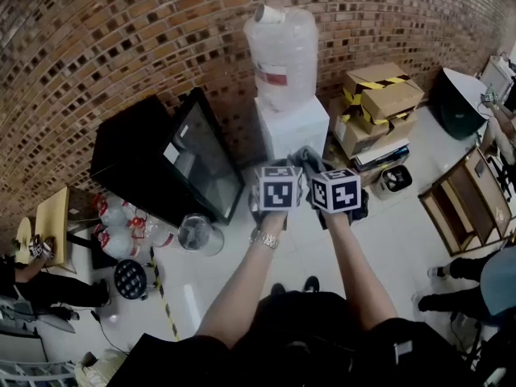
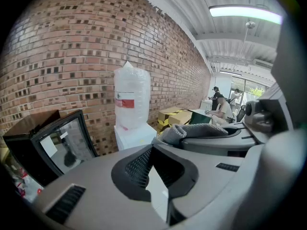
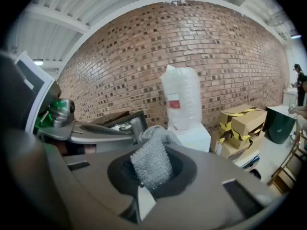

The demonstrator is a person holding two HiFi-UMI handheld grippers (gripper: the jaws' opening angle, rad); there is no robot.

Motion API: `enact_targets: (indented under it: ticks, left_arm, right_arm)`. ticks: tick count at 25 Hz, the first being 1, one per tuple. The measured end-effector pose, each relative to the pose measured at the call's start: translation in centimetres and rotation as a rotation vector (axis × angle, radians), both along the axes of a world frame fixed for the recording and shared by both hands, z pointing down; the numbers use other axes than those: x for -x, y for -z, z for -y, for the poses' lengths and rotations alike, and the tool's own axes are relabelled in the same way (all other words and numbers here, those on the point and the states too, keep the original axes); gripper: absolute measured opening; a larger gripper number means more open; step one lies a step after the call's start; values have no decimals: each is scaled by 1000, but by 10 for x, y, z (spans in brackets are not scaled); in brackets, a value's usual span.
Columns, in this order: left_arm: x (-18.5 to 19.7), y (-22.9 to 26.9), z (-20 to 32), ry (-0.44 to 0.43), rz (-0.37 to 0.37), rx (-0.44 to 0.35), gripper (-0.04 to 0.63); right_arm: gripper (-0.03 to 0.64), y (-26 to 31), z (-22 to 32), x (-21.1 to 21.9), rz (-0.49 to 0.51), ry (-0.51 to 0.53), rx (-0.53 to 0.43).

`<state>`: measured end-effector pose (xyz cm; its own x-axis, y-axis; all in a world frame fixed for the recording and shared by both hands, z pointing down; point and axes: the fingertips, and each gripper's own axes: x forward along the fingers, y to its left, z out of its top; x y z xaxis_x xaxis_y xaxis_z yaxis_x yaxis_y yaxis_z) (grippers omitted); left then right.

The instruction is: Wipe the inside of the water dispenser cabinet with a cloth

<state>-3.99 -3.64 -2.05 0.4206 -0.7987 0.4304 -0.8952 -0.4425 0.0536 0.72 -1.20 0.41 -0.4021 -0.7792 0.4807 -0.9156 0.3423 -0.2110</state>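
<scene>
We're standing back from the water dispenser (image 1: 294,127), which sits against the brick wall (image 1: 121,39) with its big bottle (image 1: 282,47) upended on top, and both tools are raised side by side in front of us, well short of it. The right gripper (image 3: 141,191) is clamped on the grey cloth (image 3: 151,162), a knobbly fold sticking up out of its jaws. The left gripper (image 2: 152,169) has its jaws pressed together with nothing between them. The cabinet itself is low on the dispenser's front, and from here we can't tell whether its door is open.

Here's what we reckon could bite us. Only part of the cloth is pinched, so a hard drag along the cabinet wall might pull it free and leave it inside. If that door is shut, our left jaws would have to part and catch the edge, and a fumble there could shove the whole unit. A shove matters, because the bottle rides high and could rock. The two grippers are almost touching, so reaching in together risks them knocking. The glass-fronted cabinet (image 1: 197,164) just to the left gives little room for swinging an elbow
</scene>
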Motion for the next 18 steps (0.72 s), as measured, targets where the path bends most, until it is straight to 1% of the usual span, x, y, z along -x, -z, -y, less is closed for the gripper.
enact_targets:
  ticks: [6, 13, 18]
  left_arm:
    - [-5, 5, -1, 1, -8, -9, 3]
    - [-12, 3, -6, 12, -6, -8, 3]
    - [-17, 5, -6, 14, -6, -13, 3]
  right_arm:
    - [18, 4, 1, -5, -2, -1, -5]
    - [18, 2, -5, 0, 36, 41, 0]
    - [18, 2, -5, -4, 46, 47, 4]
